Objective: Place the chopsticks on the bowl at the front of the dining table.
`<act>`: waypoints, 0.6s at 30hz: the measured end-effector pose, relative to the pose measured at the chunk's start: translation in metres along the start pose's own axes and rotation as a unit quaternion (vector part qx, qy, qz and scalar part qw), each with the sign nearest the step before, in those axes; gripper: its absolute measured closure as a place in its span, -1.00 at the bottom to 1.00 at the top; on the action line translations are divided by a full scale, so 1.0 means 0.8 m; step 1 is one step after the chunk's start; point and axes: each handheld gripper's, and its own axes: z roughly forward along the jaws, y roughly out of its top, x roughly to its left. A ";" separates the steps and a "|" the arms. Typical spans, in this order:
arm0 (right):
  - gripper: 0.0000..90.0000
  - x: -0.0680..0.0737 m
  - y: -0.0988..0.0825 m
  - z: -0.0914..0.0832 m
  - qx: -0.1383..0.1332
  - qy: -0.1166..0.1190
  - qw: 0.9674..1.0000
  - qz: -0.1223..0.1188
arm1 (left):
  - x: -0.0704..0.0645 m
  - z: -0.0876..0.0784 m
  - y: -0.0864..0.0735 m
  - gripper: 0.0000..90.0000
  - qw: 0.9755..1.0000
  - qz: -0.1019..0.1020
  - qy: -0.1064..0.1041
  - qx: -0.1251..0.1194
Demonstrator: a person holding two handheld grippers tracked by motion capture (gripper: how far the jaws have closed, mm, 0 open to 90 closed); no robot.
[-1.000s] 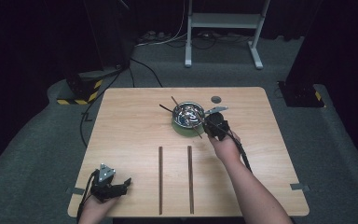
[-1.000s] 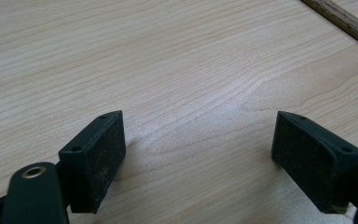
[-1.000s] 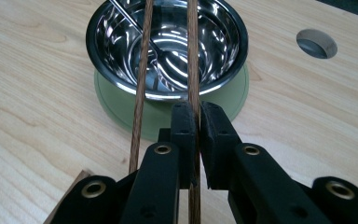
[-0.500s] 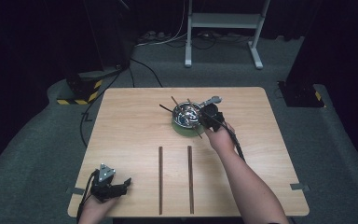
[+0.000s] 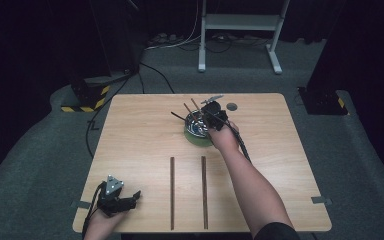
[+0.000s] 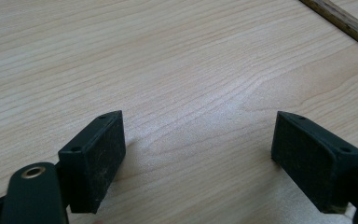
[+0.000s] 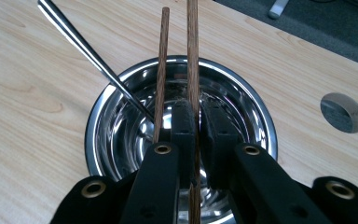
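Observation:
A shiny metal bowl (image 5: 196, 134) on a green base stands at the far middle of the wooden table (image 5: 130, 140). Over its right side my right gripper (image 5: 211, 114) hovers. In the right gripper view that gripper (image 7: 196, 111) is shut on a brown wooden chopstick (image 7: 192, 56) that runs up between its pads. A second wooden chopstick (image 7: 161, 70) rises just left of the left jaw, and a metal chopstick (image 7: 91, 53) leans in the bowl (image 7: 101, 140). My left gripper (image 5: 134, 196) rests open at the near left corner, with bare table between its pads (image 6: 95, 156).
Two dark wooden chopsticks (image 5: 172, 192) (image 5: 203, 192) lie parallel on the near middle of the table; one end of one chopstick (image 6: 345, 22) crosses the left gripper view's top right. A round grey grommet (image 5: 231, 106) sits right of the bowl. Grey carpet surrounds the table.
My right gripper has moved left and away from me, from the bowl's near right side to over the bowl. The left gripper has stayed put.

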 end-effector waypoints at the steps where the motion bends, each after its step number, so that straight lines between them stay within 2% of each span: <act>1: 0.86 0.001 0.003 0.006 0.004 -0.004 1.000 0.003 | 0.000 0.000 0.000 -0.61 1.000 0.000 0.000 0.000; 10: 0.86 0.001 0.016 0.028 0.016 -0.008 1.000 0.002 | 0.001 0.000 0.000 -0.61 1.000 0.002 0.000 0.000; 18: 0.86 0.001 0.016 0.039 0.023 -0.006 1.000 0.006 | 0.000 0.000 0.000 -0.61 1.000 0.002 0.000 0.000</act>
